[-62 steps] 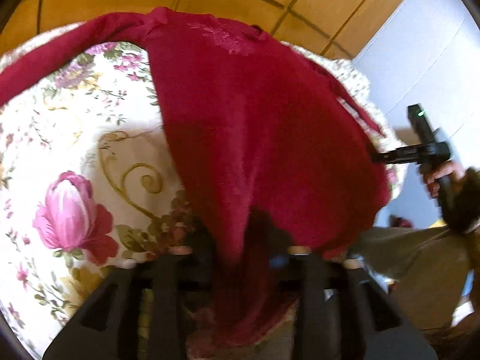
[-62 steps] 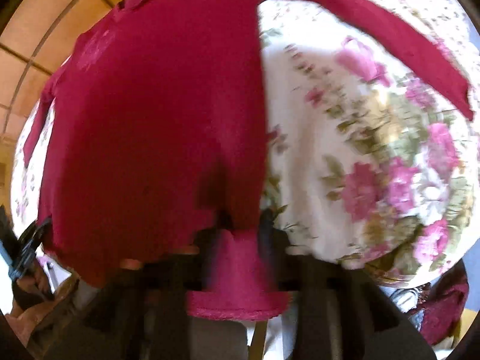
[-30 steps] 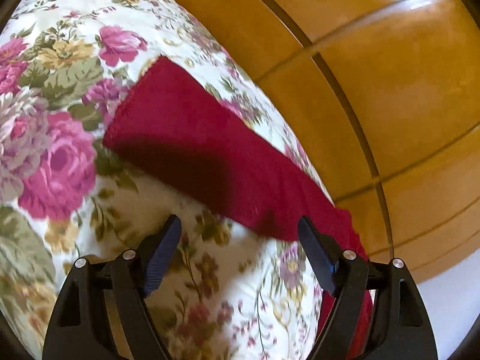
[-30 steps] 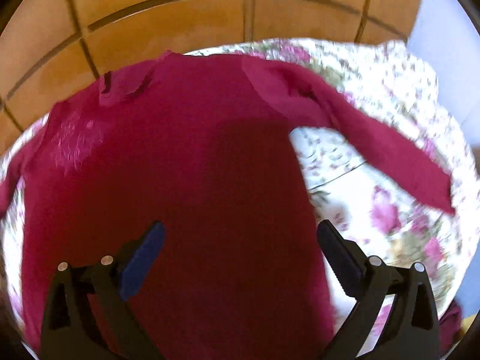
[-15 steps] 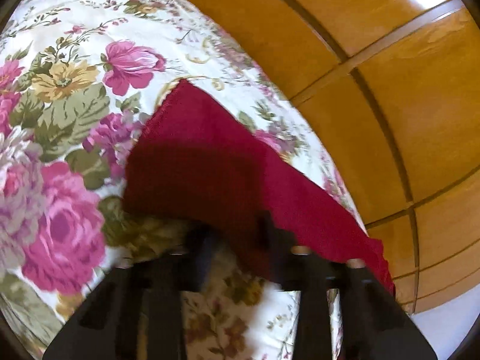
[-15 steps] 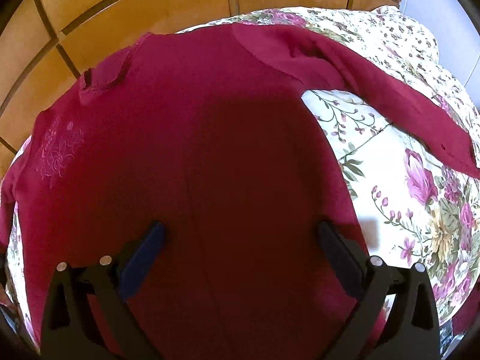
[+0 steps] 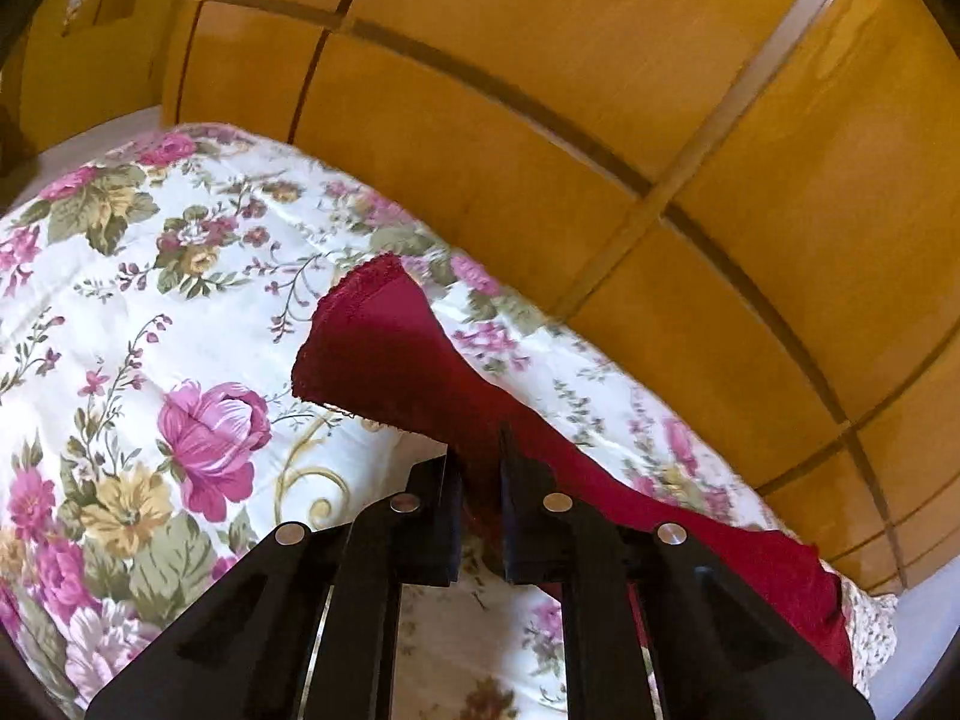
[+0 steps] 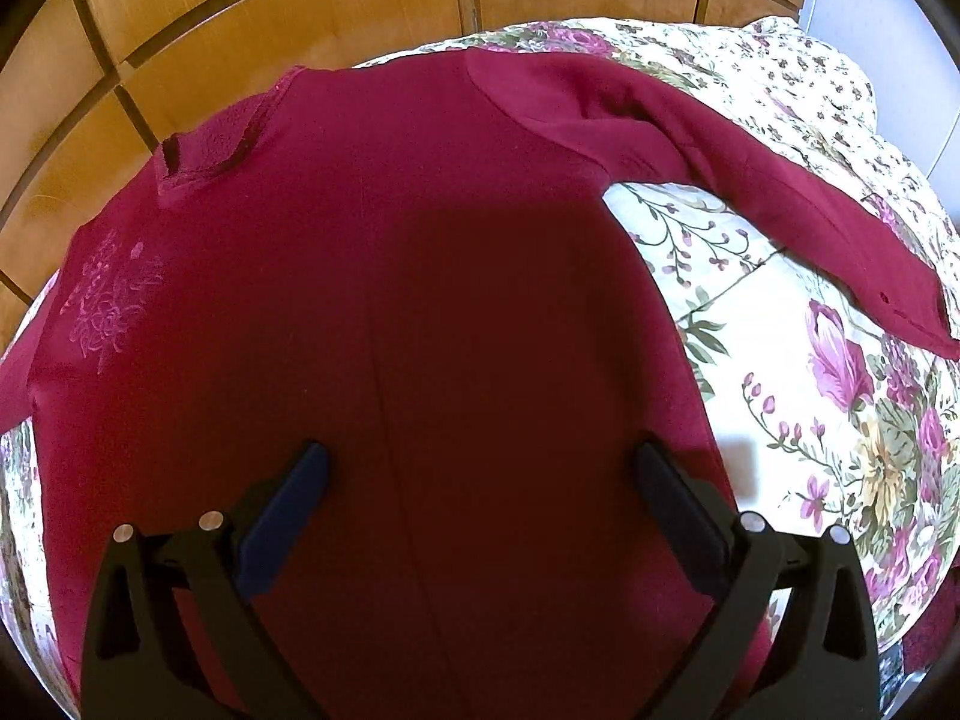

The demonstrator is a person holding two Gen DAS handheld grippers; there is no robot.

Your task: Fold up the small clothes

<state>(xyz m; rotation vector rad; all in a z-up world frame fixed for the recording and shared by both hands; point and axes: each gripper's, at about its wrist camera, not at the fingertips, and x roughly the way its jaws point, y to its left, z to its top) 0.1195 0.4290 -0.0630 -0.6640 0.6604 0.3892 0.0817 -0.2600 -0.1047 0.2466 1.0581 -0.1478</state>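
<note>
A dark red long-sleeved top lies spread flat on a floral bedspread, collar toward the wooden wall, with pale embroidery on its left chest. Its right sleeve stretches out to the right over the bedspread. My right gripper is open and empty just above the lower body of the top. My left gripper is shut on the left sleeve and holds it lifted off the floral bedspread, the cuff end hanging free ahead of the fingers.
A glossy wooden panelled wall runs along the far edge of the bed, also in the right wrist view. A white wall stands at the right. The bedspread's edge drops off at the lower right.
Both grippers let go of the top's hem and opened. My left gripper moved to the left sleeve, closed on it and has lifted it. My right gripper stays open over the body.
</note>
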